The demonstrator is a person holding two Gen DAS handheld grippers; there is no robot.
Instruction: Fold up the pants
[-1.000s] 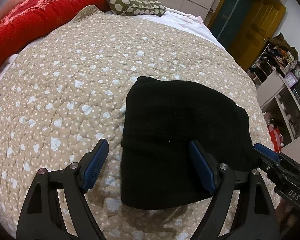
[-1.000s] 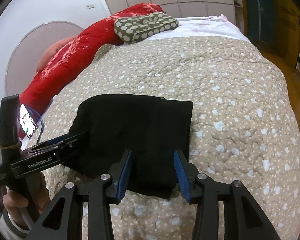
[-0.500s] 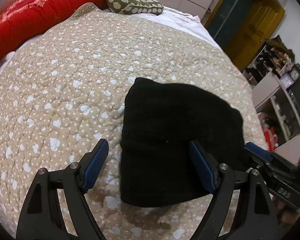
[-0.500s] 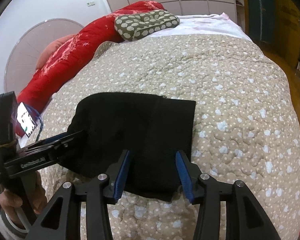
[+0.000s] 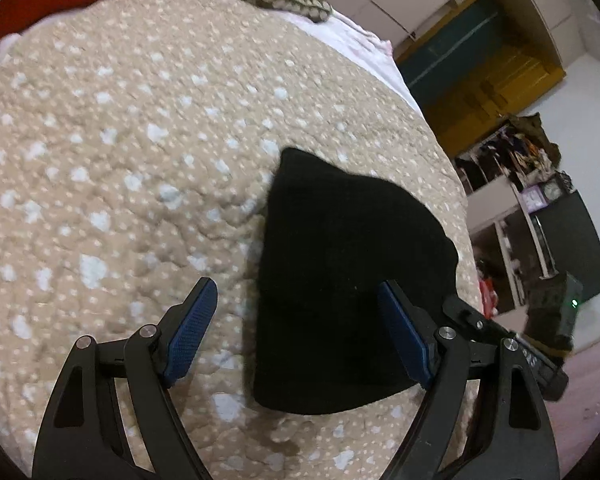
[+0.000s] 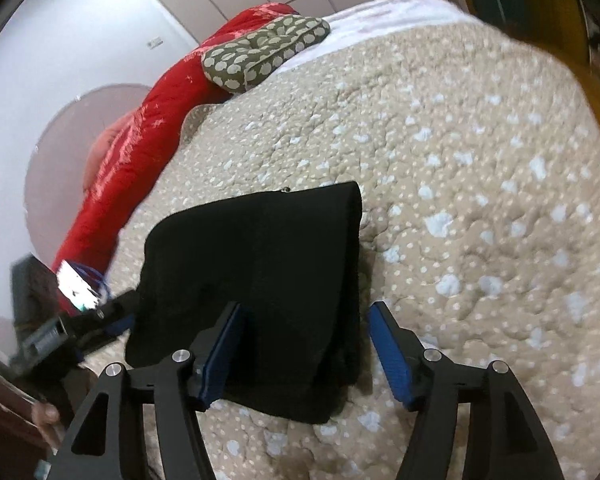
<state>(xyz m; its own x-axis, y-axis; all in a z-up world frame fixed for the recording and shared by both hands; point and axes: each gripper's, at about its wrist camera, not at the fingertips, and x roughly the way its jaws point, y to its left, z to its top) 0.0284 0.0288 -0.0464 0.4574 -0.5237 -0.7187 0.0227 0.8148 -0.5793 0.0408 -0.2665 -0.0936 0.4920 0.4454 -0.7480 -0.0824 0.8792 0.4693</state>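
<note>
Black pants (image 6: 256, 280) lie folded, seemingly thick-layered.

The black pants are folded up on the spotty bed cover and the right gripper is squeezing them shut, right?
Not quite. The black pants are folded on the spotty bed cover, but the right gripper isn't squeezing them. The right wrist view shows its jaws wide apart, with the pants' edge lying loose between the blue pads.
</note>
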